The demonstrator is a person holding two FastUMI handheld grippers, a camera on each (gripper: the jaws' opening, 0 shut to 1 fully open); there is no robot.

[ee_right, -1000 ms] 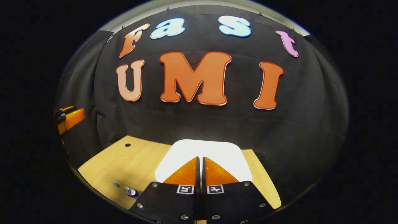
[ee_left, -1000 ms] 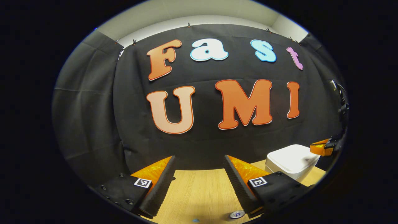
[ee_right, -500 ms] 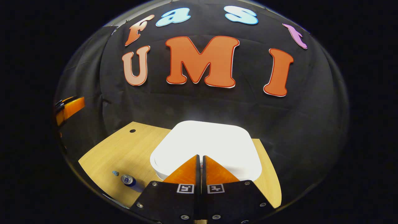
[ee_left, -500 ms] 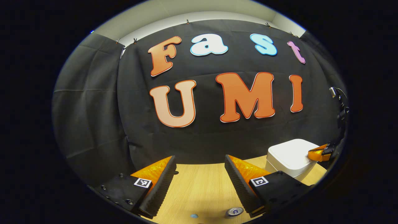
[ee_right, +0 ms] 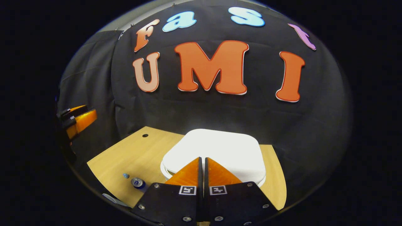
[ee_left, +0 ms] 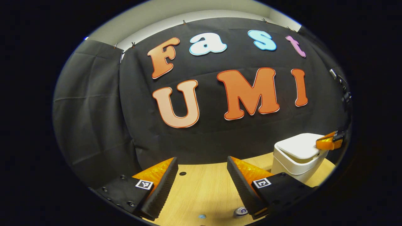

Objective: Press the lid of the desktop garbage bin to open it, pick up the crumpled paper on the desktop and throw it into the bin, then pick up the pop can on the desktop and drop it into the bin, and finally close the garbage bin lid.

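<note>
The right claw [ee_right: 202,160] has its fingers pressed together, tips over the near edge of the bin lid [ee_right: 220,147]; contact itself is hidden. The smooth white rounded bin [ee_left: 296,157] sits by the wooden tabletop's [ee_left: 201,191] right edge. The left claw [ee_left: 202,163] is spread wide, empty; the pop can [ee_right: 138,183] stands near a small blue crumpled paper [ee_right: 126,175].

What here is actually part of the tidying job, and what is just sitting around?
Part of the job:
- white bin, lid down
- pop can on the desk
- small blue scrap beside it, perhaps the crumpled paper
- right gripper, jaws closed, at the lid
- left gripper, jaws open

Just there:
- wooden desk
- hole in the desk
</note>
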